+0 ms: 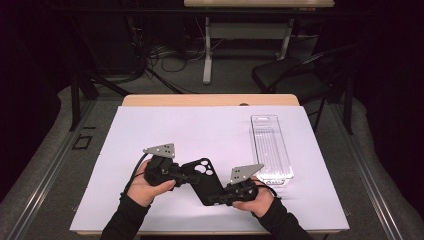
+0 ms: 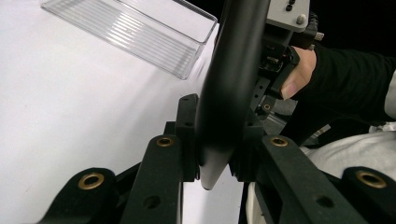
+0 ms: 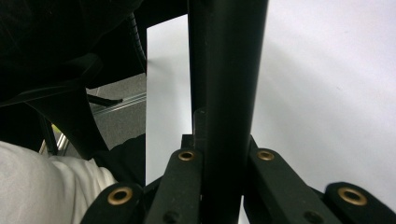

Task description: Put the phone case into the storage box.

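Observation:
A black phone case (image 1: pixel 206 181) with round camera cut-outs is held up over the white sheet (image 1: pixel 190 130), between both grippers. My left gripper (image 1: pixel 186 173) is shut on its upper left end, and the case's edge (image 2: pixel 233 70) runs up between the pads. My right gripper (image 1: pixel 218 198) is shut on the lower right end, with the dark edge (image 3: pixel 229 70) standing straight up from its jaws. In the left gripper view the right hand (image 2: pixel 303 74) and its gripper show beyond the case.
A clear ribbed plastic tray (image 1: pixel 270 148) lies lengthwise on the right of the sheet, also the tray (image 2: pixel 135 37) at the top of the left gripper view. A black chair (image 1: pixel 295 75) and table legs stand beyond the far edge.

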`<state>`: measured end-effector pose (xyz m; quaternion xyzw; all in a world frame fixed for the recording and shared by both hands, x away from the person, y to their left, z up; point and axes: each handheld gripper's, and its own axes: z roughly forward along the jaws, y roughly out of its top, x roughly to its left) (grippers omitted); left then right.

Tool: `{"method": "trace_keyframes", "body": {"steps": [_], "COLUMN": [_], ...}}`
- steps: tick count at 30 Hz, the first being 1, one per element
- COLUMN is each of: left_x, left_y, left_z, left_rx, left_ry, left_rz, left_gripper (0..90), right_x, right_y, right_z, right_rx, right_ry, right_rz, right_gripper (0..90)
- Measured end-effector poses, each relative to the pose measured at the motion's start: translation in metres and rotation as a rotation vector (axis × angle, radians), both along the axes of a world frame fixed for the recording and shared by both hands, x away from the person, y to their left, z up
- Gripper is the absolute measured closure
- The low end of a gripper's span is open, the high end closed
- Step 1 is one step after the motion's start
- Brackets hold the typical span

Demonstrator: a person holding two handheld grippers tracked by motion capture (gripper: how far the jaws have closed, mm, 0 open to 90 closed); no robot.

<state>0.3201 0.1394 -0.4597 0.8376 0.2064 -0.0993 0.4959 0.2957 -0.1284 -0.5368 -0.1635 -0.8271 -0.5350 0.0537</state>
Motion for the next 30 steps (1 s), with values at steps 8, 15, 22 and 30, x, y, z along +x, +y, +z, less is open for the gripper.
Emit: {"method": "trace_keyframes", "body": {"steps": [8,15,22,30], "left_x": [0.002,0.0041,0.0059,0.0064], "left_y": [0.0015,0.0026,0.0036,0.0037], "left_z": [-0.0011,-0.0031,-0.0052,-0.0064], "left_rx": [-0.007,-0.013,-0.018,-0.02], "left_ry": [0.005,0.014,0.029,0.044], "left_rz": [-0.022,-0.035,-0.045,-0.044], "left_gripper": [80.7,81.0,81.2,81.5], "right_x": [0.0001,-0.0001,-0.0001,-0.0003], "right_y": [0.0003,0.001,0.0014,0.002], "right_z": [-0.0001,-0.0007,-0.0012,-0.0019], "right_rx": [-0.001,-0.005,-0.011,-0.016], "right_ry": [0.003,0.006,0.006,0.019], "right_rz": [0.005,0.004,0.006,0.001], "right_gripper": [87.1,87.0,86.8,84.8]}}
